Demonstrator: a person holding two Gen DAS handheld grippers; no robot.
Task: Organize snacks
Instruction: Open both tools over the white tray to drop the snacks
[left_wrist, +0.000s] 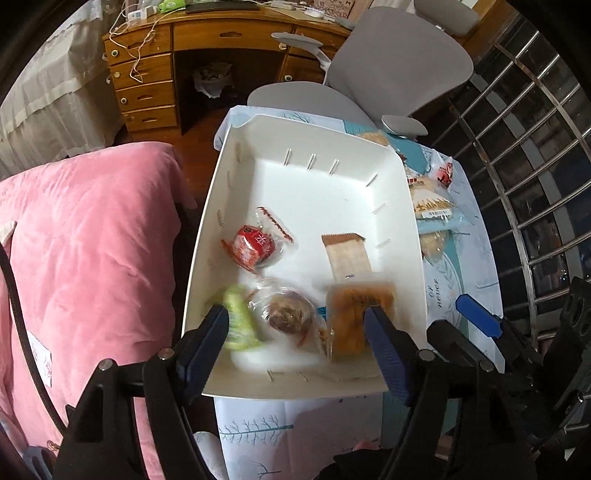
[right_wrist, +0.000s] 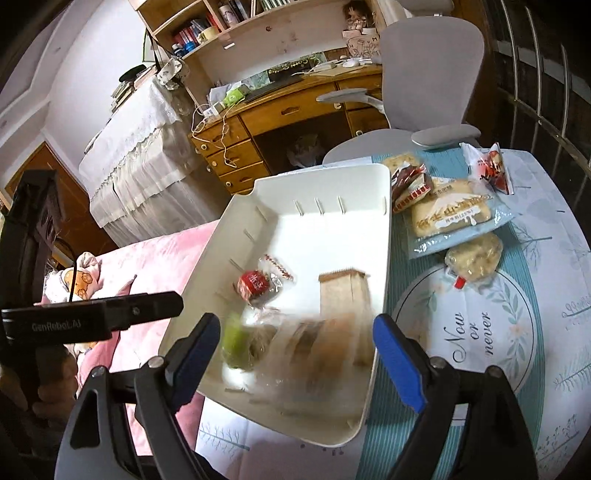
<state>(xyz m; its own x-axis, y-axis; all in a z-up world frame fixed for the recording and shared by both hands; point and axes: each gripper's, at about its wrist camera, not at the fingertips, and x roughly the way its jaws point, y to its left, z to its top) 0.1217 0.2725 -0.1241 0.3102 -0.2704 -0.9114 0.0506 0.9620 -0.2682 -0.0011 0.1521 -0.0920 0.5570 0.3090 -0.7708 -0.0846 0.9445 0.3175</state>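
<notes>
left claw (left_wrist: 297, 319) hangs apart over the near end of the white bin (left_wrist: 280, 133), gripping nothing. right claw (right_wrist: 295, 332) likewise apart, empty. bin on counter (right_wrist: 546, 206) holds a red snack (left_wrist: 253, 245), tan packet (left_wrist: 347, 256) and blurred wrapped pieces. further packets (right_wrist: 450, 214) lie beside it.
</notes>
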